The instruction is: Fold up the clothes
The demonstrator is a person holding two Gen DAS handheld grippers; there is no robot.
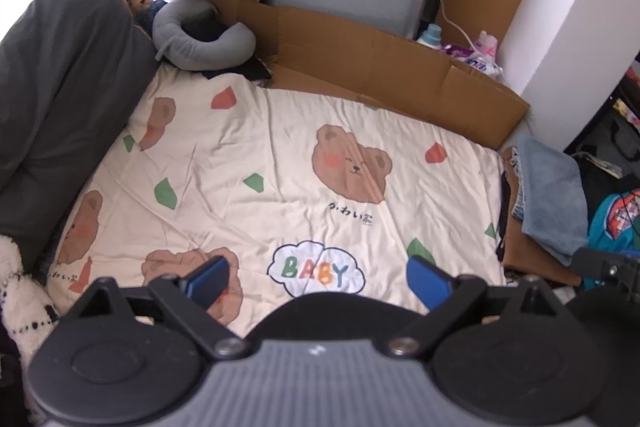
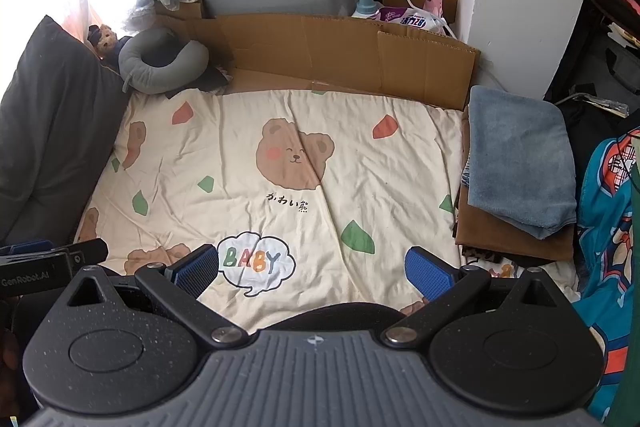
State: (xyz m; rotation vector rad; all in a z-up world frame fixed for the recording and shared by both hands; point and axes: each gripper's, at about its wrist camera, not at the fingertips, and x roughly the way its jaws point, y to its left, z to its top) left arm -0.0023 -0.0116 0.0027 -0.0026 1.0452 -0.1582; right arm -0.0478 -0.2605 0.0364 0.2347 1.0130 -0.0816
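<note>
Right wrist view: right gripper [image 2: 314, 273] and left gripper [image 1: 318, 281], both wide open, empty, over bear-print bedspread [image 2: 360, 155]. Folded clothes stack [image 2: 520, 167] at bed's right edge. You fetch the next garment, gripping its hem.

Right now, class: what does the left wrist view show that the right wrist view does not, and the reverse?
Only the left wrist view: a white fluffy fabric at its lower left edge, and the left gripper, open and empty. Only the right wrist view: the right gripper, open and empty. Both: bear-print bedsheet, folded blue towel on brown cloth, grey neck pillow, cardboard.
</note>
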